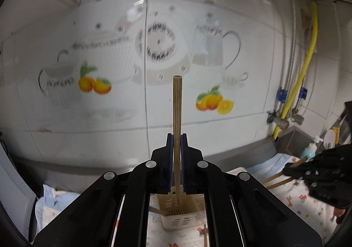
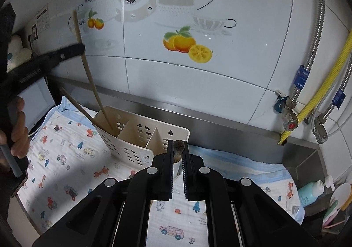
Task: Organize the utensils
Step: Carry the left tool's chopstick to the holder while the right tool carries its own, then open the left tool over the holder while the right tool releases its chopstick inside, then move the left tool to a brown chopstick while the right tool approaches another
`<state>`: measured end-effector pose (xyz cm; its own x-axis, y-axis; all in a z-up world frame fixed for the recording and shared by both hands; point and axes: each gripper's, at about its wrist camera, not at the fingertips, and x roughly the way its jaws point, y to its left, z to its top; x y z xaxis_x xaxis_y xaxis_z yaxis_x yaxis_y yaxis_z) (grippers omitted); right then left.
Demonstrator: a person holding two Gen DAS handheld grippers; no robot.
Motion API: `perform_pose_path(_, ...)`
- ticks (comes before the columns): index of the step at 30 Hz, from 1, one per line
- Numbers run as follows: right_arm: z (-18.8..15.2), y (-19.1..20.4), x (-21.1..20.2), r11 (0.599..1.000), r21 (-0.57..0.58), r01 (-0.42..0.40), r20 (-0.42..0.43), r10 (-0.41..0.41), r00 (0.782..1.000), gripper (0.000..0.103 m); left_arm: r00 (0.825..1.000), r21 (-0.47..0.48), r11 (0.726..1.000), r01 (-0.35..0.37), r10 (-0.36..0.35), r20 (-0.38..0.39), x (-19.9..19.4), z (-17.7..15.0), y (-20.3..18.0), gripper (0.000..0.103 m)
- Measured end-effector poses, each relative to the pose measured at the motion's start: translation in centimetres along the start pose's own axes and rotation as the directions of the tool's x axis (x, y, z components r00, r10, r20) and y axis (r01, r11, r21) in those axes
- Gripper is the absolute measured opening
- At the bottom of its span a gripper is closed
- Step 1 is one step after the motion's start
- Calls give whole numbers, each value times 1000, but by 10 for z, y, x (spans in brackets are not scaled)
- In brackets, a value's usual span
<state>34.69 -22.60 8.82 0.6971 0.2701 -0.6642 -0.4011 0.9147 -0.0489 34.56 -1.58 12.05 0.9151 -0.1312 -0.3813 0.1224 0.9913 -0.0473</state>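
On the left side, the left tool is shut tight on a long wooden chopstick and holds it straight up and down. The chopstick's bottom end dips into the far left slot of the cream holder, which stands on a cloth with little cars and animals on it, spread over the worktop. A second chopstick already leans in that same slot. A chopstick looks light, stiff and smooth, so I think it could slip or swing if held near one end; the left tool grips it around the middle, which seems a good spot. Moving right, the holder has two more slots with thin walls between them, and they look bare from here. The right tool is closed on a dark wooden handle, just beside the holder's right end. I cannot tell what kind of utensil it is. Behind the holder, a metal ledge and the tiled wall are close, so there is little room at the back. There is more open room above and in front. Far right are pipes and a yellow hose, well apart from the holder.
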Motion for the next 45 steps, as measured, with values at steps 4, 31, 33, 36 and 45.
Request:
perform_pose_path(4, 1, 0, 1, 1000, 0, -1, 3, 1, 1000, 7, 999, -18, 1000, 9, -10, -48, 14, -9, 6, 5)
perform_pose_path(31, -43, 16, -73, 999, 44, 22, 138, -28, 990, 20, 996, -37, 998, 58, -61, -65, -38, -29, 0, 9)
perform_pose_path(33, -58, 22, -77, 999, 48, 19, 134, -25, 991, 20, 995, -45, 997, 62, -65, -75, -49, -38, 2, 9)
perform_pose_path(36, -85, 34, -79, 999, 48, 25, 123, -30, 992, 20, 993, -54, 996, 64, -69, -92, -65, -58, 3, 12)
perform_pose_path(45, -161, 71, -64, 998, 57, 24, 62, -27, 998, 24, 988, -65, 997, 45, -54, -142, -97, -125, 12, 31)
